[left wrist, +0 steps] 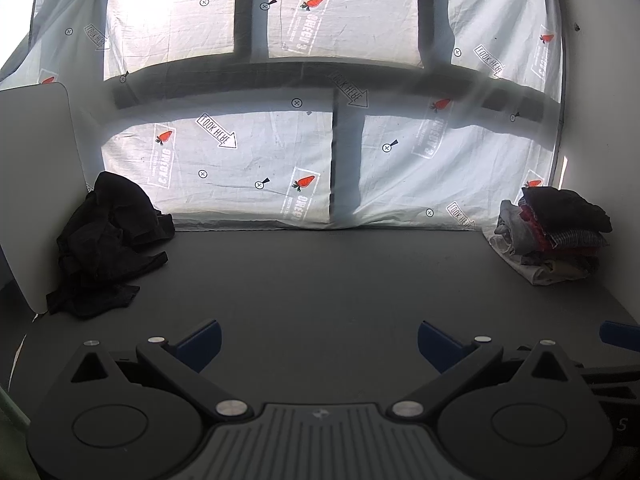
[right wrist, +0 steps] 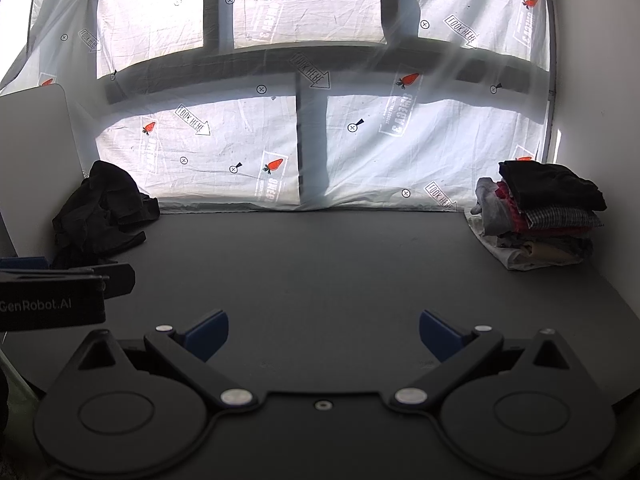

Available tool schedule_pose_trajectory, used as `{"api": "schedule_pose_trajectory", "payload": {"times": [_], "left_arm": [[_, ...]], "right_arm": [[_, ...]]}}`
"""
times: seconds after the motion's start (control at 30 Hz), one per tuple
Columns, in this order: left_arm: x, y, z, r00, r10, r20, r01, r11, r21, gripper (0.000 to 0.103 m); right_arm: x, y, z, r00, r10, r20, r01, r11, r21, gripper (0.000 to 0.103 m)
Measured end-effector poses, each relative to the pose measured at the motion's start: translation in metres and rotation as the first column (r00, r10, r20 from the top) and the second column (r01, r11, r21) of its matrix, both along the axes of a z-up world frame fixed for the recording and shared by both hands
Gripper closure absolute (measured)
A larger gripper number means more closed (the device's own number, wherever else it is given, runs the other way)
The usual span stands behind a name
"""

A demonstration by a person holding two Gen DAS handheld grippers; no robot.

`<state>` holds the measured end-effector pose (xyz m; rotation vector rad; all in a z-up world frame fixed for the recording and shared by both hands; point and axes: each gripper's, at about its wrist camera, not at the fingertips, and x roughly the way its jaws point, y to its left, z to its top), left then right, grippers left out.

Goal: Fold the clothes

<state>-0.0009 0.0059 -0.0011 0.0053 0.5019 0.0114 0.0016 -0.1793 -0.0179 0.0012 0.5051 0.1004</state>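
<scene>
The far side of the scene is closed off by a pale printed sheet (left wrist: pixel 256 160) (right wrist: pixel 240 152), patterned with orange carrots and arrow labels, through which the dark bars of a window frame are seen. Below it, a dark grey table (left wrist: pixel 320 280) (right wrist: pixel 312 272) is spread across both views, bare in its middle. A white panel (left wrist: pixel 36 184) (right wrist: pixel 32 168) is stood upright at the table's far left edge. Just beside that panel, a crumpled heap of black clothes (left wrist: pixel 108 248) (right wrist: pixel 100 212) is left unfolded in the far left corner. In the far right corner, against the white wall, a stack of folded clothes (left wrist: pixel 556 232) (right wrist: pixel 544 216) is piled, with a black garment on top, red and checked pieces under it, and pale fabric at the base. The two piles are kept well apart. The left gripper (left wrist: pixel 319 344) (right wrist: pixel 60 292) is held low over the near edge of the table, its blue-tipped jaws spread wide with nothing between them. The right gripper (right wrist: pixel 324 334) (left wrist: pixel 620 340) is held alongside, its jaws likewise spread wide and holding nothing
</scene>
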Motion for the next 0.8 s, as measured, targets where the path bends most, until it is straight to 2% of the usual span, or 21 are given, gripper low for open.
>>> {"api": "schedule_pose_trajectory", "payload": {"times": [0.27,0.4,0.6,0.8], "left_arm": [[0.015,0.004,-0.012,0.999,0.015,-0.038,-0.016,1.0,-0.014,0.0],[0.038,0.002,-0.015,0.998,0.052,-0.048,-0.055,0.996,-0.068,0.0],[0.092,-0.001,-0.02,0.986,0.111,-0.127,-0.127,0.983,-0.129,0.0],[0.15,0.013,-0.016,0.952,0.21,-0.222,-0.256,0.946,-0.202,0.0]], "right_arm": [[0.018,-0.003,-0.009,0.999,-0.01,-0.033,0.01,1.0,0.003,0.0],[0.037,-0.013,-0.01,1.0,-0.003,-0.015,0.003,1.0,-0.002,0.0],[0.093,-0.041,-0.017,1.0,-0.025,-0.006,0.025,0.999,0.036,0.0],[0.16,-0.063,-0.014,0.999,-0.047,-0.021,0.049,0.992,0.113,0.0]]}}
